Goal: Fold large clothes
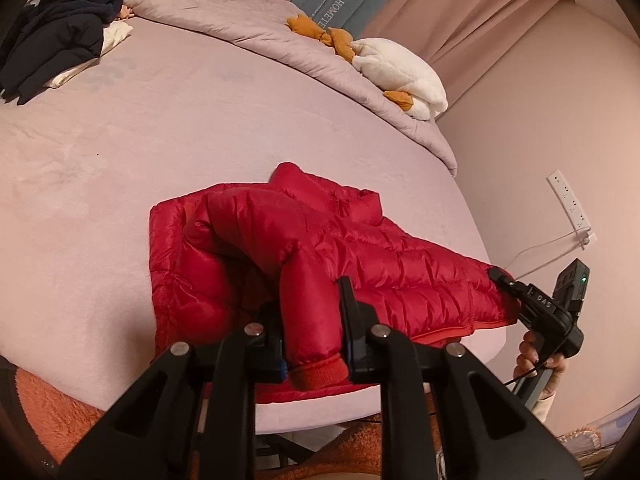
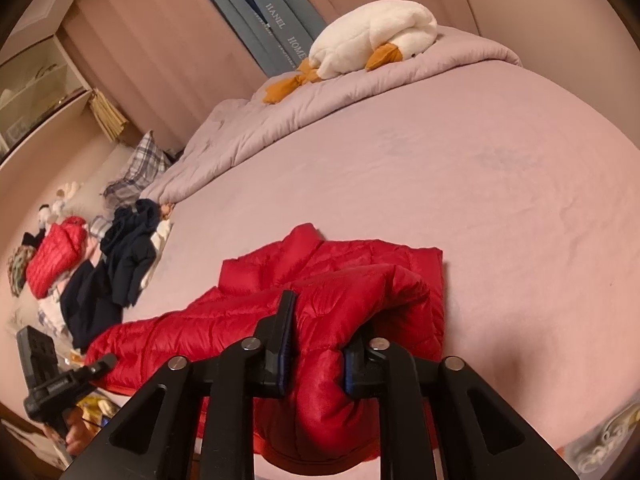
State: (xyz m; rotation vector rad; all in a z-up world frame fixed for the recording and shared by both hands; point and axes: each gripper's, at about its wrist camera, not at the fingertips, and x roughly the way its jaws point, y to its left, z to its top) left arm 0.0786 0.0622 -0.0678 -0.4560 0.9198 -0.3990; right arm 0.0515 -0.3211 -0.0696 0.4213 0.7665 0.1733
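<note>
1. Red puffer jackets: two, one on the bed [image 2: 360, 280], one in the side pile [image 2: 56, 256].
2. Plush geese: one [image 2: 372, 40].
3. Grippers: two, left [image 1: 312, 332] and right [image 2: 316, 356].
4. Power strips: one [image 1: 570, 204].

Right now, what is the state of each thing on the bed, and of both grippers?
Red quilted puffer jacket: lying on the bed, partly folded.
Left gripper: shut on its cuffed sleeve.
Right gripper: shut on the jacket's fabric.
Dark navy clothes: crumpled heap.
Lilac quilted duvet: bunched up.
</note>
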